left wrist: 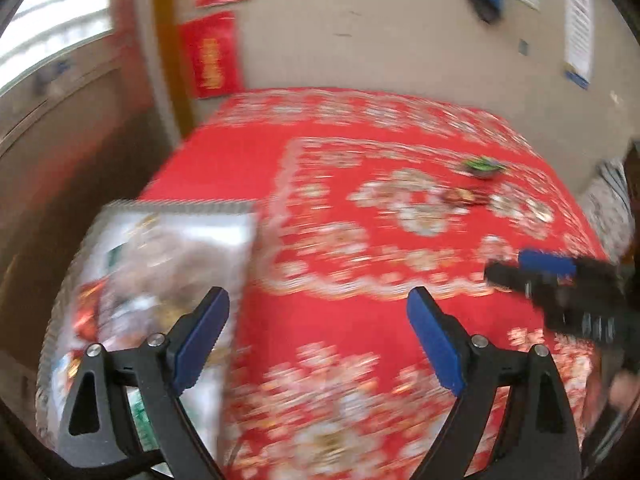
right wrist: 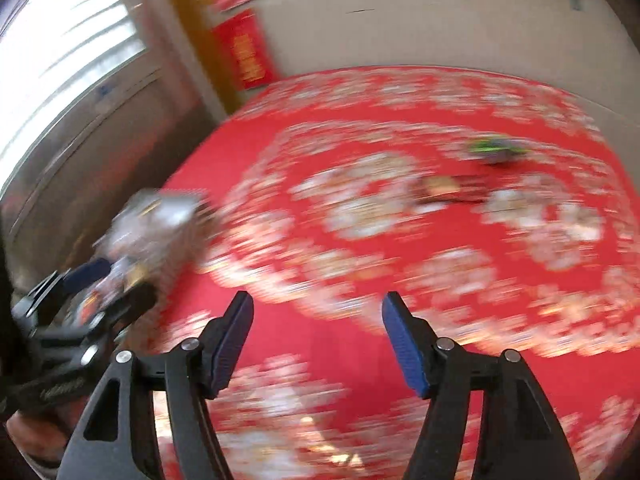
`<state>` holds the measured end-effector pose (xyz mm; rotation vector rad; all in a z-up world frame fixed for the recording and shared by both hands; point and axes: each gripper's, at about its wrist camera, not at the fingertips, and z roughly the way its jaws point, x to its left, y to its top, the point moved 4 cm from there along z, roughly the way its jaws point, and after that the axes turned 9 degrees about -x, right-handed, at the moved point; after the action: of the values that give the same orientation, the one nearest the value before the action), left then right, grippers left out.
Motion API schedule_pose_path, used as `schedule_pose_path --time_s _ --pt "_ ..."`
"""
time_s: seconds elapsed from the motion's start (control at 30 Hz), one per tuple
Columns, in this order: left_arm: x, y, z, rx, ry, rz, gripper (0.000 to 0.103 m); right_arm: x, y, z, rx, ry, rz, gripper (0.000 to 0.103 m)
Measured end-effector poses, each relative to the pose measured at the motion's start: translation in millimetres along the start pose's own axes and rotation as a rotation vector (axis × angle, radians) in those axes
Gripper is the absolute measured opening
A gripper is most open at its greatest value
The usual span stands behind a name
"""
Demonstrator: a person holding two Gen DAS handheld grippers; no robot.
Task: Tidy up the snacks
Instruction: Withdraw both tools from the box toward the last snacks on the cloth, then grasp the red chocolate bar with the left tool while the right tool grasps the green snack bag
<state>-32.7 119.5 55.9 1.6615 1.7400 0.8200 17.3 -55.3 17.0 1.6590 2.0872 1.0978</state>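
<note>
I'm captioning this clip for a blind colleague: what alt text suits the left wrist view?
Blurred fisheye: the left gripper, jaws open, hovers over a red floral tablecloth, a large clear plastic snack bag beside its left finger; the right gripper enters at right.

1. No words or numbers can be read; both pictures are too blurry.
2. The red wall posters [left wrist: 212, 56] carry gold marks, too smeared to read.
3. The white sheet [left wrist: 578, 20] has tiny lines, unreadable.

Silvery snack bag [left wrist: 160, 280] upright, green packet [left wrist: 482, 166] flat
</note>
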Motion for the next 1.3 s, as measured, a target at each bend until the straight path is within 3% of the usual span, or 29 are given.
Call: schedule_pose_path --time_s 0.2,0.3,0.43,0.6,0.7,1.0,1.03,1.07,1.17,1.2,1.3 --pt "-93 39 64 0.047 -0.205 0.162 0.091 -99 30 -7 -0.015 -0.092 0.136 0.070" --pt "-123 53 97 0.032 -0.213 0.268 0.091 -128 40 -7 -0.030 -0.088 0.174 0.070" --pt "-159 60 151 0.075 -0.261 0.410 0.091 -156 56 3 -0.052 -0.122 0.225 0.073" --pt "-174 62 183 0.112 -0.358 0.428 0.091 -175 81 38 -0.031 -0.124 0.251 0.074" --pt "-180 63 200 0.121 -0.373 0.442 0.091 -178 94 69 0.024 -0.163 0.225 0.074" --pt "-184 70 216 0.115 -0.417 0.424 0.091 -171 107 124 0.076 -0.133 0.232 0.073" --pt "-183 70 217 0.114 -0.416 0.420 0.092 -168 106 127 0.080 -0.140 0.215 0.069" --pt "-183 70 218 0.115 -0.418 0.414 0.091 -165 104 129 0.086 -0.150 0.191 0.054" --pt "-182 69 216 0.115 -0.433 0.399 0.084 -162 101 128 0.081 -0.176 0.153 0.048" --pt "-182 69 213 0.112 -0.438 0.401 0.075 -162 99 126 0.081 -0.172 0.154 0.046" --pt "-185 67 201 0.119 -0.438 0.410 0.033 -161 91 112 0.065 -0.190 0.125 0.040"
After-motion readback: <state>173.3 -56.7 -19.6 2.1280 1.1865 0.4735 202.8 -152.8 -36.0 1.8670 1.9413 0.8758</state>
